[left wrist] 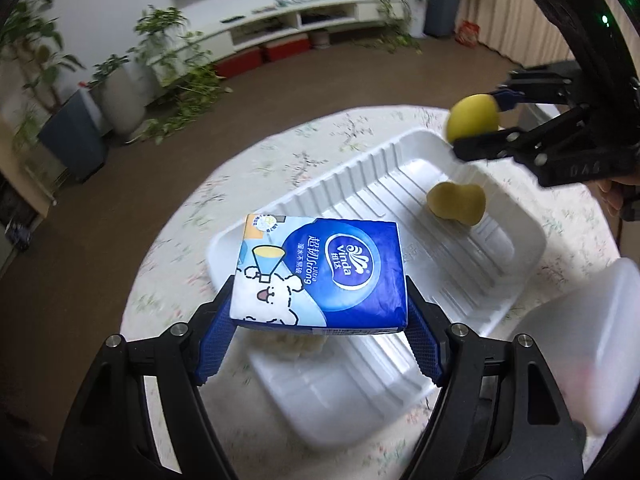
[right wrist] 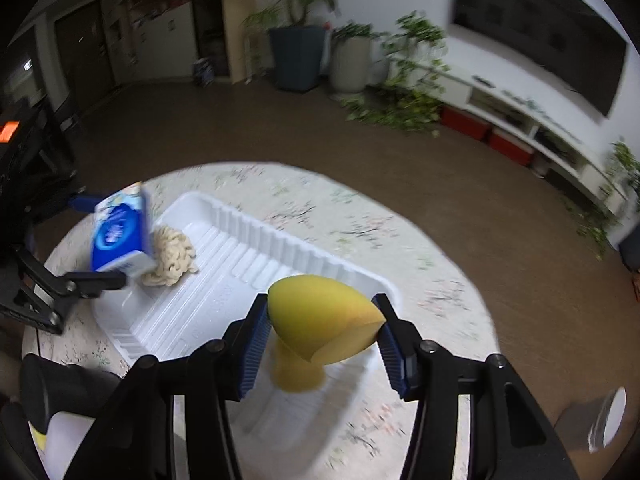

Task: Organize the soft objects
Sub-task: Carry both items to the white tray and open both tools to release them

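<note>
My left gripper [left wrist: 320,336] is shut on a blue Vinda tissue pack [left wrist: 320,272] and holds it above the near end of a white ribbed tray [left wrist: 360,176]. A cream chenille cloth [right wrist: 172,252] lies in the tray under the pack. My right gripper [right wrist: 320,344] is shut on a yellow teardrop sponge [right wrist: 320,320] above the tray's other end. It also shows in the left wrist view [left wrist: 480,124]. A second yellow sponge [left wrist: 456,203] lies in the tray below it.
The tray [right wrist: 248,216] sits on a round table with a floral cloth [left wrist: 288,152]. A white lid-like piece [left wrist: 588,320] lies at the right near the table edge. Potted plants [left wrist: 120,88] and a TV shelf [left wrist: 304,20] stand across the brown floor.
</note>
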{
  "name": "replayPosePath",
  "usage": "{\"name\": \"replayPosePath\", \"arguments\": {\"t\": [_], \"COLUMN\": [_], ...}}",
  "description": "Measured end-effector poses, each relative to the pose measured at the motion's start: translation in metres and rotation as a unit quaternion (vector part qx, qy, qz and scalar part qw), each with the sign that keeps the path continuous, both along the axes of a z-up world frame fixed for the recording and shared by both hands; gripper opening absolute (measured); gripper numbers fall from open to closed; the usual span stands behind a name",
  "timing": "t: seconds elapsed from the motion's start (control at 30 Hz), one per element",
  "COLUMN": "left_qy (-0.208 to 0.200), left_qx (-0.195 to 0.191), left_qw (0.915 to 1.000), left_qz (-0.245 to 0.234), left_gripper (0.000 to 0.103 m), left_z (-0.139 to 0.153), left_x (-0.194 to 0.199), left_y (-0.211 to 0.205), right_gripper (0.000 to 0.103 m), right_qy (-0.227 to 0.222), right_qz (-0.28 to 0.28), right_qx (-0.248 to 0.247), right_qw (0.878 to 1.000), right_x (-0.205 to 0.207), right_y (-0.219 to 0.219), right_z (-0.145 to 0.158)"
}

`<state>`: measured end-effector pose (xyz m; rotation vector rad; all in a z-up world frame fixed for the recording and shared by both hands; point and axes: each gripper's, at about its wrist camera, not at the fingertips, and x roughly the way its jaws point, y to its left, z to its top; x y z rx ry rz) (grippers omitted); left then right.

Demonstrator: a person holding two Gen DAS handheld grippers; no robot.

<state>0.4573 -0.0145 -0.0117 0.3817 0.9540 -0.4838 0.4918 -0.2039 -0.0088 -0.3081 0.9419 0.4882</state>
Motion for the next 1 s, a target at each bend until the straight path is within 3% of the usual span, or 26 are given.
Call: {"name": "replayPosePath", "arguments": {"t": [0.17,0.37,0.67,1.0], "left_qy": [0.020,0.036,0.037,0.034], "left_qx": [0.010,0.031,0.027,0.047], "left_qw": [0.9995,0.9981,0.9981,0.9977], "left_qz": [-0.024,-0.040,-0.041,-0.035], "left_gripper": [0.074,0.074,0.074,0.075], "left_z": [-0.016,-0.040,-0.044,-0.055], "left_x": [0.017,0.020,0.019,0.020], "left_y": [-0.014,-0.029,-0.032,-0.044], "right_gripper": [0.054,0.054,0.055,0.058], "right_qy": [0.026,0.047,0.056,0.055], "right_qz": [0.041,0.053,0.050,0.044], "right_qx": [-0.019,-0.031,-0.034,-0.034], "right_qw": [0.999,0.997,0.997,0.997], "right_x": [0.013,0.027,0.032,0.038], "right_y": [0.022,0.032,0.031,0.032], "right_z": [-0.028,-0.054,-0.067,-0.074]}}
